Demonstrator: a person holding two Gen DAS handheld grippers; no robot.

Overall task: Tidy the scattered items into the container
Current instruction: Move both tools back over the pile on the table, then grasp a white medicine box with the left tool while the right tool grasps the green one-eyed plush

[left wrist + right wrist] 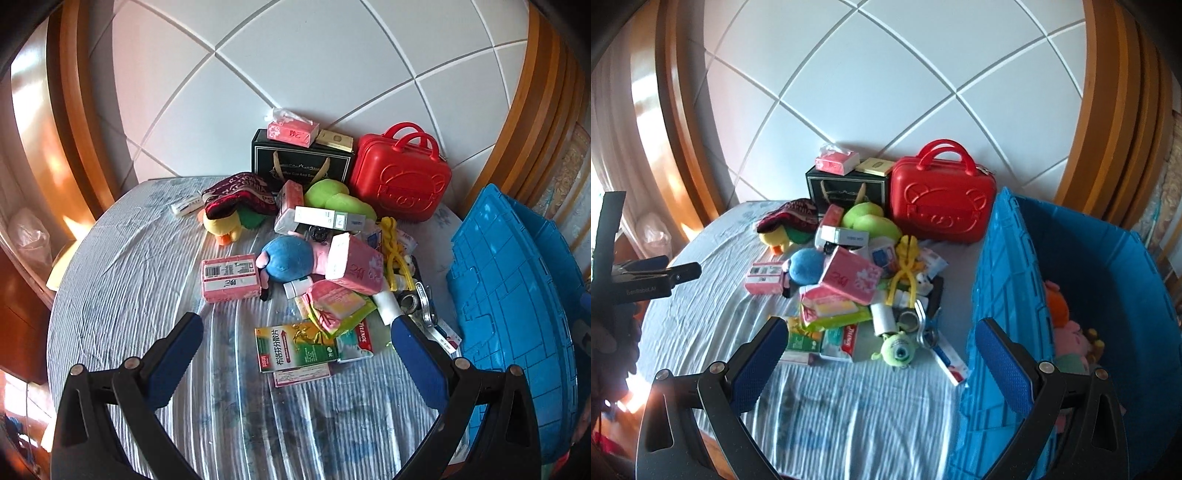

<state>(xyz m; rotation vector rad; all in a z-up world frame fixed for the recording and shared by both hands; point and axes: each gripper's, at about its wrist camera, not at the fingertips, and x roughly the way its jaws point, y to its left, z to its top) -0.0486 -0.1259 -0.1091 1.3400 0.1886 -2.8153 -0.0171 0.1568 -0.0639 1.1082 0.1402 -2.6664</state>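
A heap of small items lies on the striped bedsheet: a blue plush ball [290, 256] [807, 266], pink tissue packs [229, 277] [849, 278], medicine boxes [295, 349] [805, 341], a yellow toy [905, 267] and a green one-eyed plush [897, 350]. The blue crate [509, 295] [1008, 266] stands at the right and holds a few plush toys [1067, 332]. My left gripper [295, 332] hangs open just above the medicine boxes. My right gripper [881, 343] is open near the heap's front edge, with its right finger by the crate wall. Both hold nothing.
A red hard case [400, 181] [940, 203] and a dark gift box [299, 162] [846, 188] stand against the white padded headboard [886, 92]. In the right wrist view the other gripper [657, 277] and a hand show at the left. Bare sheet [129, 295] lies left of the heap.
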